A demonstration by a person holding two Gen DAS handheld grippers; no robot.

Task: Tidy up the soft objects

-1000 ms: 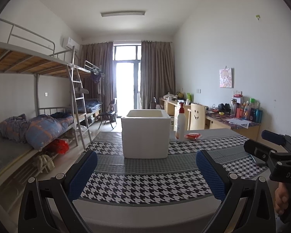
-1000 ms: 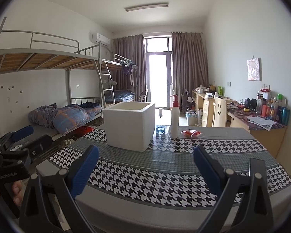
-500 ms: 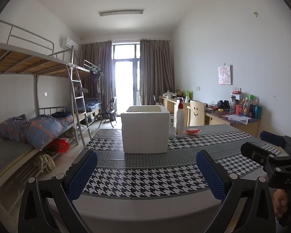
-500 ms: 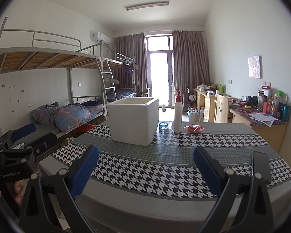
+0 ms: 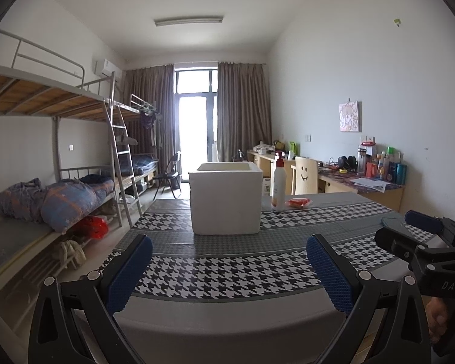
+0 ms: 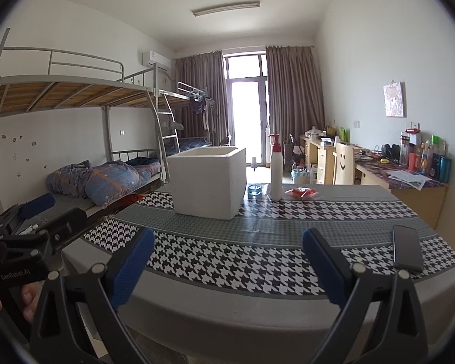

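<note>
A white foam box (image 5: 226, 198) stands open-topped on the far middle of the houndstooth-covered table (image 5: 227, 267); it also shows in the right wrist view (image 6: 208, 180). A small red-orange soft packet (image 5: 298, 202) lies right of it, also seen in the right wrist view (image 6: 301, 193). My left gripper (image 5: 229, 270) is open and empty above the table's near edge. My right gripper (image 6: 229, 265) is open and empty, level with it to the right. Each gripper shows at the edge of the other's view.
A white pump bottle (image 5: 278, 185) stands between box and packet. A black phone (image 6: 407, 248) lies at the table's right edge. A bunk bed (image 5: 60, 188) runs along the left, a cluttered desk (image 5: 364, 182) and chair along the right.
Both grippers have pulled back and dropped slightly from the table, so the box looks farther away. The phone has come into the right wrist view. Jaws stay open.
</note>
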